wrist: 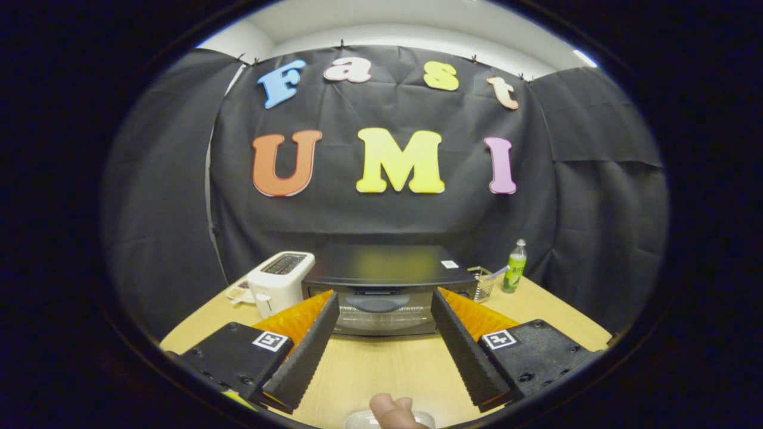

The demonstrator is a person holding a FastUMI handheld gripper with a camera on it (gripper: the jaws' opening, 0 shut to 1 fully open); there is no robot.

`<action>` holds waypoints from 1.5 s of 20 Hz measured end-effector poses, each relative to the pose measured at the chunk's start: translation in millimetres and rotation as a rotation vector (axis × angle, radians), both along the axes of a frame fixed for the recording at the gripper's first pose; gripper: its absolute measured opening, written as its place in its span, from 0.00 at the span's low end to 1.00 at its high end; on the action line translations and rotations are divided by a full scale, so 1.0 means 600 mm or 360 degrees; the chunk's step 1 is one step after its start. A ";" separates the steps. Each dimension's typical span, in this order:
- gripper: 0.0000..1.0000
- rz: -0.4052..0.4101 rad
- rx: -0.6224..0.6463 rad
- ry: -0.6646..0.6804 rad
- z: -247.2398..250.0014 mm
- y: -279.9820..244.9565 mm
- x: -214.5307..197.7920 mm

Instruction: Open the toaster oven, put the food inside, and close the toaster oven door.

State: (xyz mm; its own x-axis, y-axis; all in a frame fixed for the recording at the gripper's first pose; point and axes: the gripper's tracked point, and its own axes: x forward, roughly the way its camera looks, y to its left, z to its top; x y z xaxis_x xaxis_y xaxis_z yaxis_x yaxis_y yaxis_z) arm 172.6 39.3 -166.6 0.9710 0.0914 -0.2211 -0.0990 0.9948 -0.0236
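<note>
Pale wood-grain laminate covers the counter [381,369], and on it, against the black cloth wall, stands the black toaster oven with a glass door and a dark curved handle [384,298]. Its door is up and shut, the handle showing at the top of the glass, just beyond the fingertips. The gripper [384,307] hangs over the counter with its jaws spread wide and nothing between them, the oven door framed in the gap. Close under the gripper, nearer than the fingers, a pinkish, sausage-like piece of food [390,411] lies on what looks like a pale dish [357,420], out on the counter and not in the oven. Beside the oven stand a white slot toaster [280,281] on one side, and a small wire basket [483,283] and a clear bottle with a green label [514,266] on the other. With the food outside and the door closed, the task's end is not reached: as I judge it, the door has to come down, the food has to go in, and the door has to be shut again.
</note>
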 end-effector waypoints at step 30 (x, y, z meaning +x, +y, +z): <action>1.00 -0.0045 0.0074 -0.0297 0.193 -0.137 -0.397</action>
State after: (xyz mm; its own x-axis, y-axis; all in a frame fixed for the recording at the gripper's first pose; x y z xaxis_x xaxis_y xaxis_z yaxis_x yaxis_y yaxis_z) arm -65.6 -43.0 -50.8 0.9970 0.0696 -0.0332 -0.0694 0.9976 0.0072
